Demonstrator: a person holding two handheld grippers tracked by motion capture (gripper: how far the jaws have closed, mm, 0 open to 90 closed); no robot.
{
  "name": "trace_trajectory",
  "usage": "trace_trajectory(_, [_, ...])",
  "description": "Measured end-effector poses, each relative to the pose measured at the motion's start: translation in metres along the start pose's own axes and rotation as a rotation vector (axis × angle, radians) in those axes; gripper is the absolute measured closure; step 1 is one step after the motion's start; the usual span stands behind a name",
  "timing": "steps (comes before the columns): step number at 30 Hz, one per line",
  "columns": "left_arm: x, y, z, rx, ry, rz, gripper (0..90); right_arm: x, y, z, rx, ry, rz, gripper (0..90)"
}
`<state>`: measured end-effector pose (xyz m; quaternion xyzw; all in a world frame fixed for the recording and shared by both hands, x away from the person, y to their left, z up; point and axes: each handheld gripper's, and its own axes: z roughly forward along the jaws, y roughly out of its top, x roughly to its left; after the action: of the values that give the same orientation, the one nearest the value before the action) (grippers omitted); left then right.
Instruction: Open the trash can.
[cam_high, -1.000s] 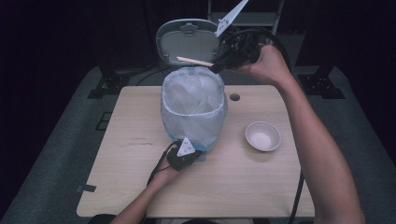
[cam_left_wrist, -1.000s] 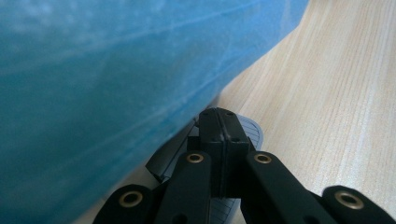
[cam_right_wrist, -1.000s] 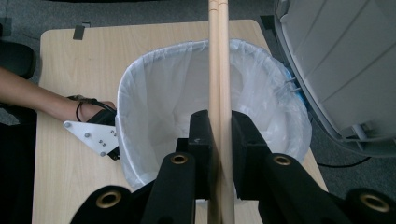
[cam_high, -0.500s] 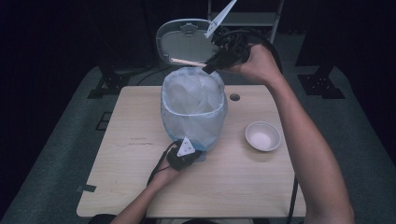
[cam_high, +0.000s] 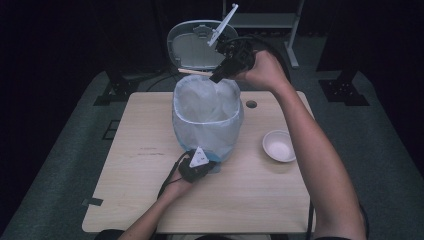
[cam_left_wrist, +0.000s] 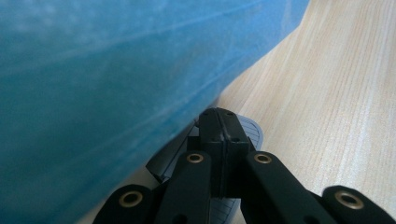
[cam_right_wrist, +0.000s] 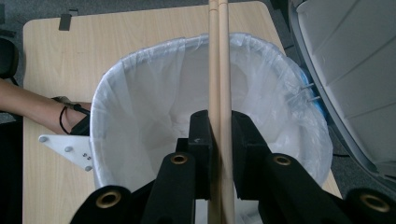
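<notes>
Now my right tool (cam_right_wrist: 218, 128) grips two chopsticks (cam_right_wrist: 218, 70) above the lined bin (cam_high: 207, 117); my left tool (cam_left_wrist: 223, 126) is closed, seemingly on the bin's pedal (cam_left_wrist: 250, 130).

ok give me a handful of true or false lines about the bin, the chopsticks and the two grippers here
1. The right gripper is shut on a pair of wooden chopsticks. True.
2. The bin is lined with a black bag. False: the liner is pale and see-through, over a blue bin.
3. The bin lid stands open at the far side. True.
4. The left gripper hangs high above the bin's mouth. False: it sits low at the bin's foot, jaws shut, over the grey pedal.
5. The small white bowl holds the chopsticks. False: it looks empty, on the table beside the bin.
</notes>
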<state>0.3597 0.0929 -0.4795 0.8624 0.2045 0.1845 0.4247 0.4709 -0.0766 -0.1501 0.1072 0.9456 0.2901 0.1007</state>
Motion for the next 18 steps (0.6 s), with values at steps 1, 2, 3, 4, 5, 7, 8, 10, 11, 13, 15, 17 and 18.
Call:
trace_trajectory(1, [0.0, 0.0, 0.0, -0.001, 0.0, 0.0, 90.0, 0.0, 0.0, 0.001, 0.0, 0.002, 0.003, 79.1])
trace_trajectory(2, [0.0, 0.0, 0.0, -0.002, 0.0, 0.002, 90.0, -0.001, 0.001, 0.003, 0.002, 0.004, 0.003, 79.1])
trace_trajectory(3, [0.0, 0.0, 0.0, -0.002, 0.0, 0.003, 90.0, -0.001, 0.002, 0.005, 0.004, 0.005, -0.002, 79.1])
trace_trajectory(4, [0.0, 0.0, 0.0, 0.0, 0.001, 0.001, 90.0, -0.001, 0.002, 0.007, 0.002, 0.007, -0.002, 79.0])
trace_trajectory(5, [0.0, 0.0, 0.0, -0.002, 0.0, 0.003, 90.0, -0.001, 0.002, 0.008, 0.005, 0.009, -0.001, 79.0])
trace_trajectory(7, [0.0, 0.0, 0.0, 0.002, 0.0, 0.003, 90.0, -0.002, 0.003, 0.011, 0.007, 0.014, 0.002, 78.9])
trace_trajectory(8, [0.0, 0.0, 0.0, -0.002, -0.001, -0.001, 90.0, -0.002, 0.004, 0.012, 0.005, 0.018, 0.004, 78.6])
trace_trajectory(10, [0.0, 0.0, 0.0, -0.002, -0.001, -0.002, 90.0, -0.003, 0.004, 0.014, -0.01, 0.012, 0.001, 68.0])
trace_trajectory(11, [0.0, 0.0, 0.0, -0.002, -0.001, -0.002, 90.0, -0.003, 0.004, 0.014, -0.01, 0.012, 0.001, 68.0])
trace_trajectory(13, [0.0, 0.0, 0.0, -0.003, -0.002, -0.002, 90.0, -0.006, 0.003, 0.014, -0.029, 0.022, 0.026, 62.8])
trace_trajectory(15, [0.0, 0.0, 0.0, -0.003, -0.001, -0.002, 90.0, -0.007, -0.001, 0.013, -0.048, 0.022, 0.027, 61.8])
trace_trajectory(17, [0.0, 0.0, 0.0, -0.002, 0.0, 0.0, 90.0, -0.007, -0.006, 0.011, -0.058, 0.026, 0.032, 61.4])
trace_trajectory(18, [0.0, 0.0, 0.0, -0.003, 0.0, 0.001, 90.0, -0.007, -0.009, 0.01, -0.059, 0.025, 0.031, 61.4])
